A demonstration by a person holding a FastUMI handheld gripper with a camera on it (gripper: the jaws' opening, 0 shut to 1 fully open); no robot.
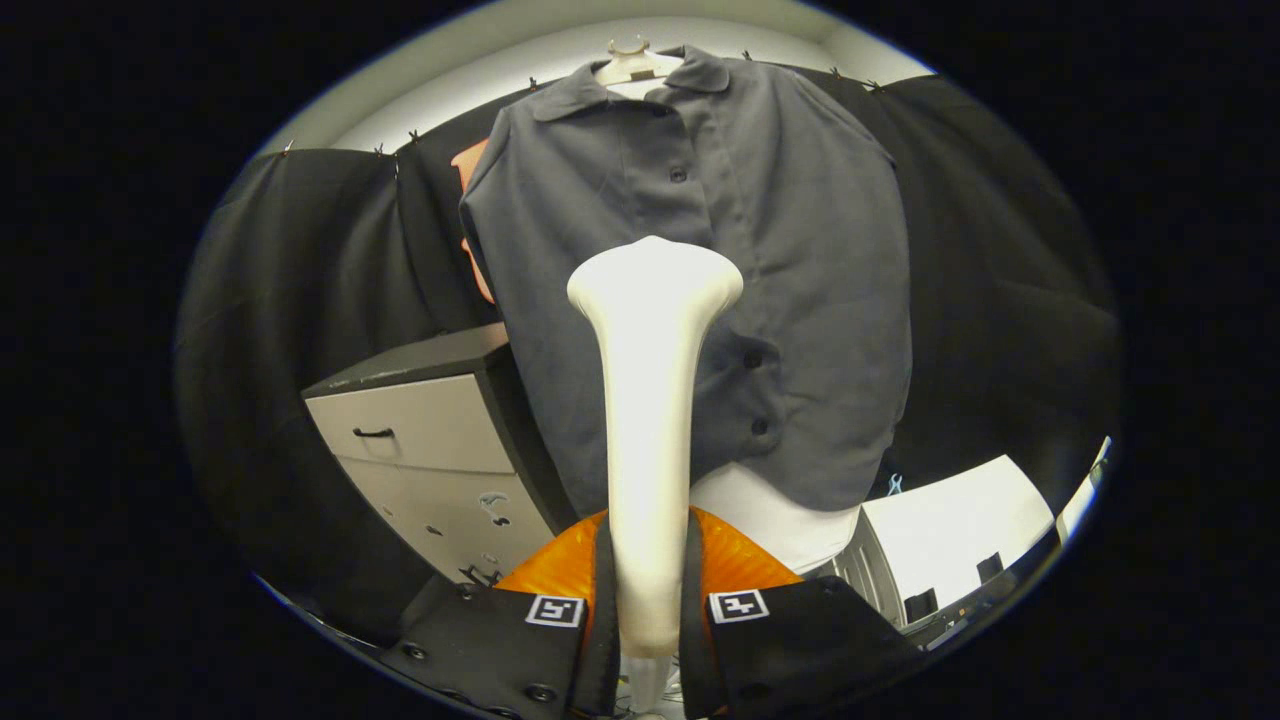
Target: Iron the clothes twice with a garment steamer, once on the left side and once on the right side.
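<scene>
Gripper (648,600) fingers clamp the white garment steamer (650,400) upright.
Its flared head sits before the hanging grey buttoned shirt (780,260).

Left of the grey shirt (700,300), a drawer cabinet (430,450) blocks the low side, while open room lies before the shirt's front.

Steamer (650,400) between hand-held gripper (648,610) fingers, shirt (800,250) beyond, cabinet (430,440) left.

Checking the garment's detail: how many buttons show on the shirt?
3 on the shirt: one near the collar, two low beside the steamer; the steamer may hide more.
</scene>
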